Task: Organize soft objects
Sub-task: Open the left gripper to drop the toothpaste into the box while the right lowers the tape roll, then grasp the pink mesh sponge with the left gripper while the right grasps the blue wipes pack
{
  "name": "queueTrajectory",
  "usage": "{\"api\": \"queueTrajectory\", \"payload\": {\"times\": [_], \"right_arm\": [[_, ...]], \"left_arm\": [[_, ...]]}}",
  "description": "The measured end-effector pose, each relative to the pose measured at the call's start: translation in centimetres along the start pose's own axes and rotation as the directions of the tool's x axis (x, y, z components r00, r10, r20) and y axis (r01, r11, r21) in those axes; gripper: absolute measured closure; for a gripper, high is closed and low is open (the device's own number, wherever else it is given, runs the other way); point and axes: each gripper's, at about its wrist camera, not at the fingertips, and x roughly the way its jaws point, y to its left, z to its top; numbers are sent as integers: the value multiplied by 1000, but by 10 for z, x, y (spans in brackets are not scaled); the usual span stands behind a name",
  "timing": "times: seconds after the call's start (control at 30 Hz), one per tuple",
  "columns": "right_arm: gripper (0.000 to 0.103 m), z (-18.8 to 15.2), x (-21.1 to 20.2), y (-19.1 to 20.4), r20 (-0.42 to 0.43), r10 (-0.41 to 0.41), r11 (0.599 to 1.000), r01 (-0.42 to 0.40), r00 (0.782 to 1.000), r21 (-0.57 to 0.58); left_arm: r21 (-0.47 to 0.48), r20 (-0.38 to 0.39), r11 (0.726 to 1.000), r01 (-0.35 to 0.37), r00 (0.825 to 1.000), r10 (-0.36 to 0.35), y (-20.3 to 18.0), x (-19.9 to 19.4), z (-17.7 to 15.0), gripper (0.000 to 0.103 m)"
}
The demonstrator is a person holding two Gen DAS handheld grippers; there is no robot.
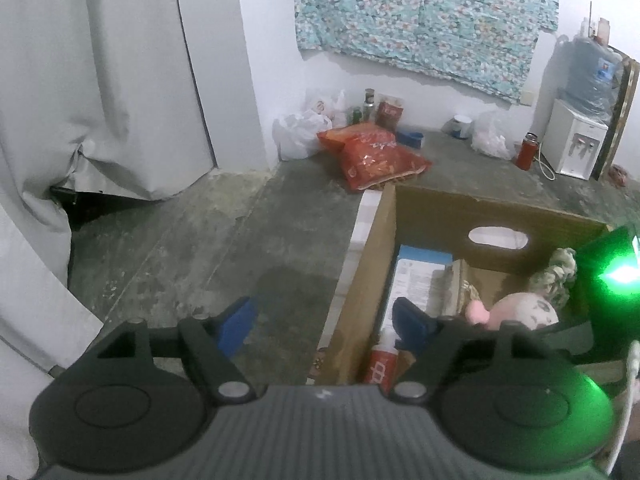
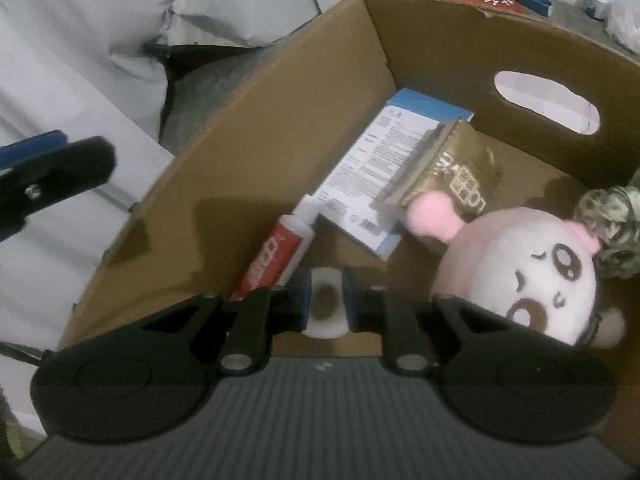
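Cardboard box [image 2: 248,152] holds a pink plush [image 2: 520,276] at 4 o'clock, a camo cloth [image 2: 612,224] beside it at 3, a carton [image 2: 380,168] and a red tube [image 2: 276,256] near centre. Right gripper [image 2: 326,300] fingers are pinched on a small white soft piece [image 2: 325,304]. Left gripper [image 1: 324,322] fingers stand apart, empty, straddling the box's left wall.

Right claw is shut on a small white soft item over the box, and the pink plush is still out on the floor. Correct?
Not quite. The pink plush lies inside the cardboard box, as the right wrist view shows. The right claw is indeed shut on the small white soft item over the box.
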Motion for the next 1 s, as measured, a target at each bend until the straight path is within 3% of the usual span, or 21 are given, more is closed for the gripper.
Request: {"api": "queueTrajectory", "payload": {"times": [0.13,0.27,0.47,0.53,0.63,0.77,1.0], "right_arm": [[86,-5,-26,-3,44,22,1000,-23,999,15],[86,-18,-78,-7,124,51,998,-55,991,30],[72,-77,-181,-16,286,81,992,-104,955,65],[61,-108,-213,-21,340,78,991,-110,937,75],[53,-157,-258,-33,409,59,988,-112,911,108],[52,-220,-310,-56,481,7,978,-105,877,179],[48,-313,-393,-105,563,-184,959,23,806,281]], "left_arm": [[-5,1,1000,15,1000,-15,-3,-8,-1,21],[-18,19,998,57,998,-57,-7,-28,-2,16],[5,69,988,155,985,-155,-28,-83,-12,10],[23,93,979,201,975,-202,-39,-105,-21,7],[58,108,965,254,960,-259,-60,-135,-35,7],[86,79,936,340,934,-347,-96,-163,-51,7],[105,37,873,477,875,-482,-164,-196,-71,7]]}}
